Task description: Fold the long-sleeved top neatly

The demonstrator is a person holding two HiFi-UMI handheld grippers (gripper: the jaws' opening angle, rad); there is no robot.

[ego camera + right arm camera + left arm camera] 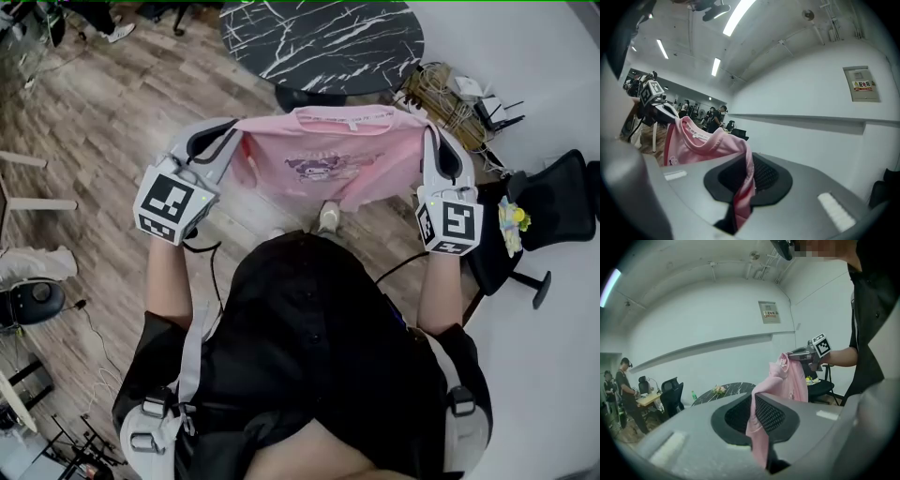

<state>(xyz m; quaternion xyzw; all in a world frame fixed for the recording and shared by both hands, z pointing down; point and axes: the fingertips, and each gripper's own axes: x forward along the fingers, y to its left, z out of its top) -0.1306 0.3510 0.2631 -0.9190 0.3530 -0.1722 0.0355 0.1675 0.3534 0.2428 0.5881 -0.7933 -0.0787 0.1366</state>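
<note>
Now — top: pink long-sleeved cotton top [323,161] stretched midair between grippers
left gripper [228,150]: clamped on fabric
right gripper [430,145]: clamped on fabric

I stand on a wood-plank floor [94,122], facing a round black marble-patterned table [323,42], a black office chair [553,202] at my right, white walls [717,324] around, strip lights [736,16] overhead.

An open office or lab workroom: wood-plank floor [103,122], a round black marbled desk [319,42], black swivel chairs [553,202], a tangle of cables [441,98] — bare white walls [717,333], strip lights [738,16] overhead, people [624,390] standing further off
</note>
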